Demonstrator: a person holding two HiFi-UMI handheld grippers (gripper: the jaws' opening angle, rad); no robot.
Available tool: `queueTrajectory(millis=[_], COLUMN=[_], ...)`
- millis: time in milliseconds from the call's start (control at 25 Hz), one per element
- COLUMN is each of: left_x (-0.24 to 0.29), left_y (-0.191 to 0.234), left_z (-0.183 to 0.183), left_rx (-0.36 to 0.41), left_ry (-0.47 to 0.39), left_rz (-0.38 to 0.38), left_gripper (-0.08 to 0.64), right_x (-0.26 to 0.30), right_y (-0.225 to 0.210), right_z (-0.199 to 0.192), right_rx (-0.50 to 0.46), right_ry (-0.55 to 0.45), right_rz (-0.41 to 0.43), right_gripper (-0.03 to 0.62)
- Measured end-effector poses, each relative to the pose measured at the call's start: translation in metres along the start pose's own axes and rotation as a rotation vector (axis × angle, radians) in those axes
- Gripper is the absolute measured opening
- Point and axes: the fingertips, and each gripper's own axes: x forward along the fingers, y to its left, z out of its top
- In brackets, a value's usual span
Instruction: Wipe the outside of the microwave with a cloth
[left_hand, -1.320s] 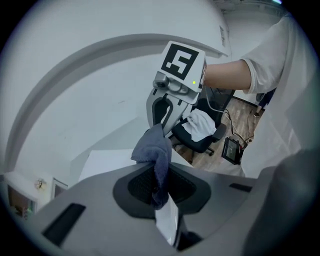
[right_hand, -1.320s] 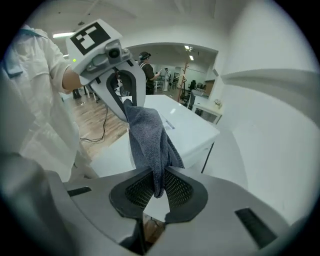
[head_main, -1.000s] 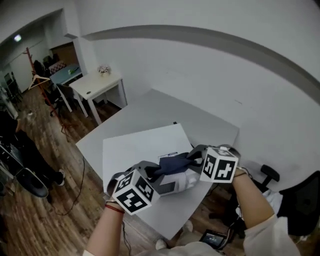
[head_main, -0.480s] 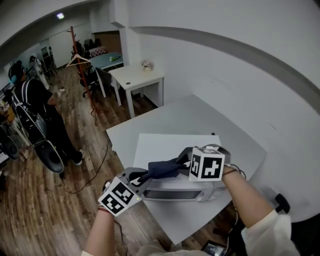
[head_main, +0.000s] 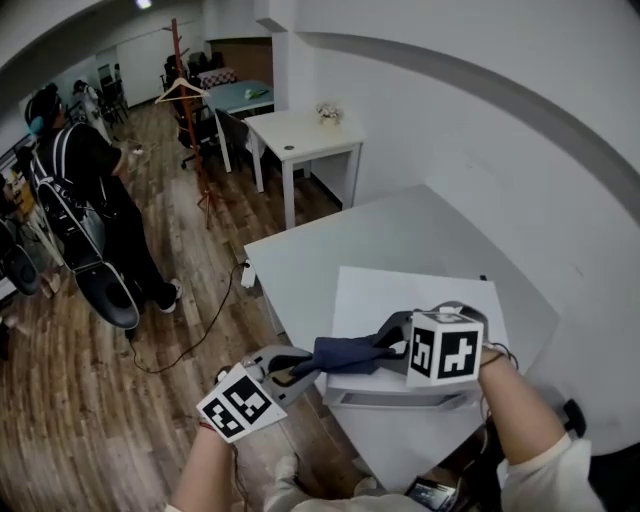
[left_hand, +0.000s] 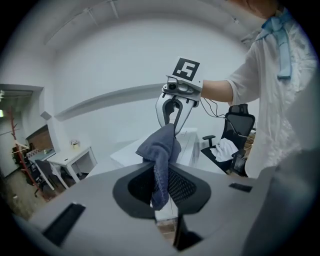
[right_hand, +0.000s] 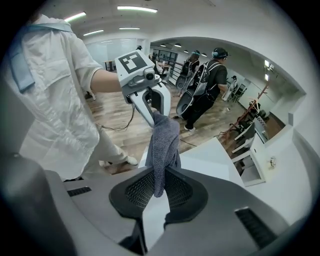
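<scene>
Open floor (head_main: 150, 400) left of the table (head_main: 330, 250); wall (head_main: 500, 150) seemingly hems the microwave (head_main: 400, 295) behind.

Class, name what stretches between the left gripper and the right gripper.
A dark blue cloth, each end clamped by the left gripper and right gripper; head view shows it.

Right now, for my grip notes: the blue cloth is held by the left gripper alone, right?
Not alone: the right gripper holds the blue cloth too, along with the left gripper; the right gripper view shows its fingers shut on it.
</scene>
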Motion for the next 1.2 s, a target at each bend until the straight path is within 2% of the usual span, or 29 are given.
queueTrajectory(millis=[160, 320, 680, 840, 1040, 1200], left_x=[-0.011, 0.001, 0.045, 0.053, 0.071, 0.074], left_y=[0.007, 0.009, -0.002, -0.004, -0.012, -0.011], left_z=[-0.016, -0.045, -0.097, -0.101, -0.104, -0.107], left_rx=[-0.013, -0.036, -0.083, -0.118, -0.161, -0.267], left_ry=[-0.055, -0.069, -0.003, -0.027, -0.087, -0.150], left_rz=[-0.092, -0.159, -0.219, -0.248, -0.274, -0.306], left_gripper=[0.044, 0.044, 0.044, 0.046, 0.046, 0.044], right_x=[0.011, 0.031, 0.063, 0.073, 0.081, 0.084], right_y=[0.001, -0.012, -0.009, -0.013, -0.010, -0.007], right_z=[0.017, 0.018, 0.025, 0.029, 0.018, 0.015], right_rx=[-0.025, -0.025, -0.004, 0.000, 0.083, 0.127], right_ry=[0.072, 0.182, 0.323, 0.364, 0.348, 0.363], right_rz=[0.002, 0.013, 0.105, 0.120, 0.143, 0.182], right_gripper=[0.060, 0.060, 0.061, 0.061, 0.066, 0.078])
